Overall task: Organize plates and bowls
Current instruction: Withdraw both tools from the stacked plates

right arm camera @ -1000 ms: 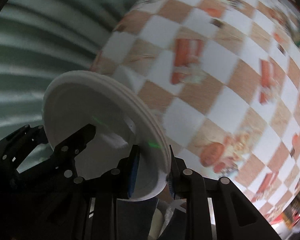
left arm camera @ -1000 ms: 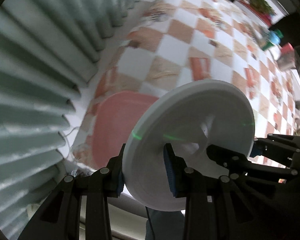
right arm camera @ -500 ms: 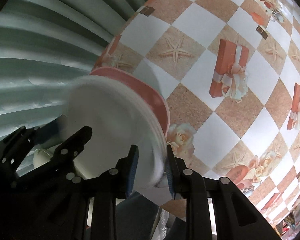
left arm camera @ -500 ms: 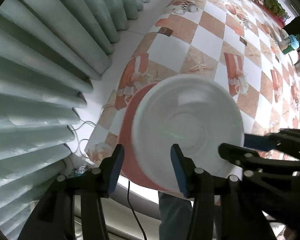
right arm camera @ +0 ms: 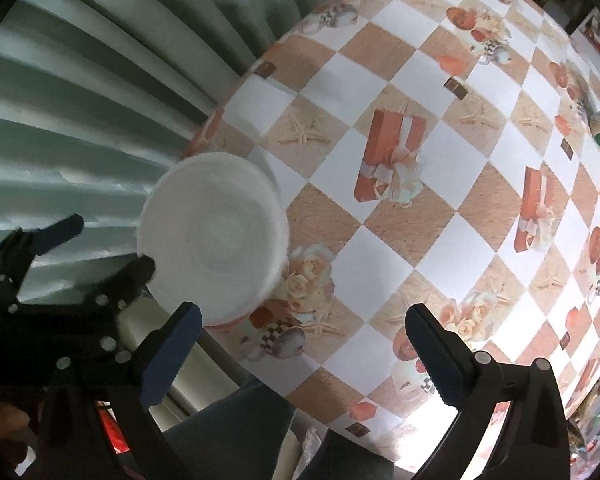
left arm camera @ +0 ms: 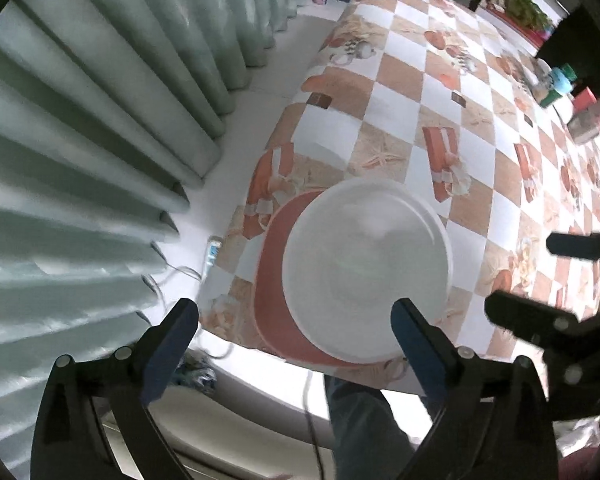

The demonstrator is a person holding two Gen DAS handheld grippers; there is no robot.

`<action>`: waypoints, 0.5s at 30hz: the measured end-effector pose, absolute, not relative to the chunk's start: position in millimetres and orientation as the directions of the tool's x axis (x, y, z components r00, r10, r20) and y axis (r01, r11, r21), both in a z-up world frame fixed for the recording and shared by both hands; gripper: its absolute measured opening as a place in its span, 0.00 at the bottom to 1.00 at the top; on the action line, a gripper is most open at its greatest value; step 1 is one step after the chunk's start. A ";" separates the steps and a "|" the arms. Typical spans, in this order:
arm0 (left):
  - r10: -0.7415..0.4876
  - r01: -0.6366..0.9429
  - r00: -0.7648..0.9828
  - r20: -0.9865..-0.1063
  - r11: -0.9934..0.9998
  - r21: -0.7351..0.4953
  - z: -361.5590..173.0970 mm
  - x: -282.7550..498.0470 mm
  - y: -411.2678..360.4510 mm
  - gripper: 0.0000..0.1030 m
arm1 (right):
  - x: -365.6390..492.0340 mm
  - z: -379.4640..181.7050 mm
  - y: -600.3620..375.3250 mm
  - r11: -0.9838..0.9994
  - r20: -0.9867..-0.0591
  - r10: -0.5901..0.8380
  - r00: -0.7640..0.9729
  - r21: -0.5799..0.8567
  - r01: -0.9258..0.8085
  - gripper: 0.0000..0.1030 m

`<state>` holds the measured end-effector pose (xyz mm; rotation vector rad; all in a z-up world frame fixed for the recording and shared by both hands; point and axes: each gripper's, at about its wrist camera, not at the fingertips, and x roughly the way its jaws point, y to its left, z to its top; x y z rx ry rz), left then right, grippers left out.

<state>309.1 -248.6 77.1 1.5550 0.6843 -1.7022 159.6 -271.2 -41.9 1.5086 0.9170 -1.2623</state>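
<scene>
Both tongs — left [left arm camera: 294,330], right [right arm camera: 304,330] — gape empty; white plates [left arm camera: 366,276] overhang the counter [left arm camera: 480,168] edge — a nudge could tip them.

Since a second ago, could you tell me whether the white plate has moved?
Yes. The white plate, then held tilted in both grippers, now lies flat on the red plate at the table's near corner.

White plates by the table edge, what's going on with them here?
A person works a pair of tongs in each hand. The white plates lie stacked on a red plate near the edge of the checked tablecloth, beside the curtain. Left tongs and right tongs are both open and hold nothing, hovering over the table.
</scene>
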 end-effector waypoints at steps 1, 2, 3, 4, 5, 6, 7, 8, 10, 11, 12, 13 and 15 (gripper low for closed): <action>-0.179 0.786 0.001 -0.984 -0.608 0.111 80.4 308.1 -245.7 0.95 | 159.2 -39.8 -272.0 -0.287 -0.981 -0.029 0.191 0.191 0.939 1.00; -0.196 0.771 0.012 -0.981 -0.622 0.134 83.5 308.0 -242.6 0.95 | 159.0 -36.4 -265.4 -0.284 -0.981 -0.036 0.192 0.194 0.939 1.00; -0.197 0.755 0.016 -0.980 -0.640 0.141 85.2 307.5 -239.5 0.95 | 156.9 -31.2 -261.5 -0.283 -0.980 -0.040 0.194 0.197 0.938 1.00; -0.191 0.742 0.016 -0.982 -0.655 0.140 86.1 307.5 -237.4 0.95 | 156.8 -27.9 -264.3 -0.282 -0.980 -0.037 0.197 0.200 0.938 1.00; -0.177 0.728 0.013 -0.984 -0.673 0.130 87.0 307.1 -235.0 0.95 | 159.6 -25.2 -267.5 -0.275 -0.979 -0.032 0.199 0.201 0.940 1.00; -0.166 0.719 0.010 -0.986 -0.684 0.123 88.0 307.3 -233.4 0.95 | 160.5 -25.4 -270.0 -0.267 -0.980 -0.027 0.197 0.197 0.943 1.00; -0.157 0.711 0.007 -0.988 -0.694 0.116 89.4 307.4 -231.1 0.95 | 161.4 -24.3 -272.3 -0.258 -0.982 -0.025 0.188 0.188 0.948 1.00; -0.148 0.705 0.006 -0.989 -0.700 0.109 90.3 307.6 -229.2 0.95 | 162.2 -23.4 -275.1 -0.249 -0.984 -0.029 0.175 0.177 0.952 1.00; -0.130 0.702 0.012 -0.991 -0.705 0.101 91.5 308.3 -225.8 0.95 | 165.5 -19.9 -278.3 -0.235 -0.987 -0.033 0.160 0.163 0.958 1.00; -0.125 0.703 0.013 -0.992 -0.705 0.098 92.0 308.4 -224.2 0.95 | 164.1 -17.9 -280.5 -0.233 -0.987 -0.029 0.156 0.158 0.959 1.00; -0.122 0.701 0.018 -0.992 -0.706 0.100 92.0 307.8 -222.6 0.95 | 163.4 -17.3 -279.9 -0.235 -0.988 -0.021 0.151 0.152 0.960 1.00; -0.125 0.695 0.027 -0.992 -0.710 0.109 91.8 306.5 -221.4 0.95 | 163.7 -16.9 -278.0 -0.240 -0.989 -0.010 0.150 0.148 0.959 1.00; -0.144 0.679 0.046 -0.989 -0.721 0.137 91.4 303.1 -220.3 0.95 | 164.6 -17.1 -276.2 -0.251 -0.987 0.004 0.162 0.156 0.955 1.00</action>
